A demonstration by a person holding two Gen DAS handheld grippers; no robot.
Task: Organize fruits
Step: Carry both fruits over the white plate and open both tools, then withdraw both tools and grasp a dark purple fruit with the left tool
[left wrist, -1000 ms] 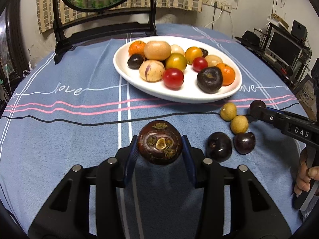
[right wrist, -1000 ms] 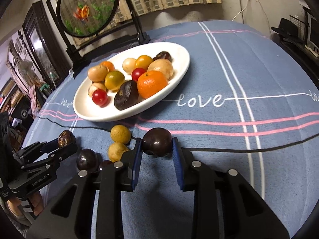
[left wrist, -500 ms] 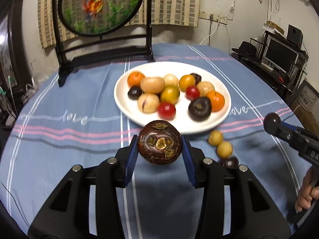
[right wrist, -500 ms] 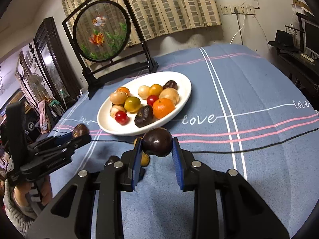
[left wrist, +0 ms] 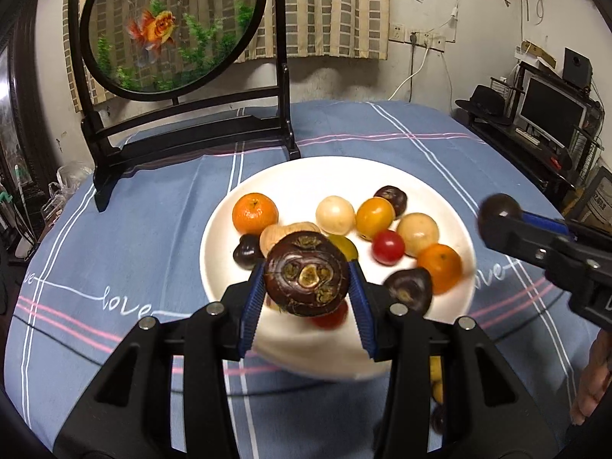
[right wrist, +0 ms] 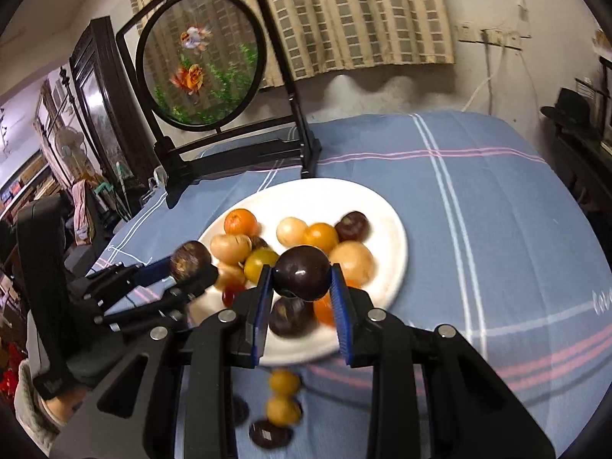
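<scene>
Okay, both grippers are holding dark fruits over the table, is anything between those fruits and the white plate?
Nothing visible blocks either path. The left hand-held gripper holds a mangosteen, the right hand-held gripper a dark plum. Fruit crowds the plate; its far rim is bare.

Fruits [left wrist: 417,232] lie on plate [left wrist: 306,176]; screen [left wrist: 172,26] stands behind.

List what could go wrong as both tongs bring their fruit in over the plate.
1. The plate is crowded; a dropped fruit could knock the red tomato or an orange and set it rolling off.
2. The left tongs and right tongs head for the same plate and could collide.
3. The dark plum is smooth and round, so it might slip early.
</scene>
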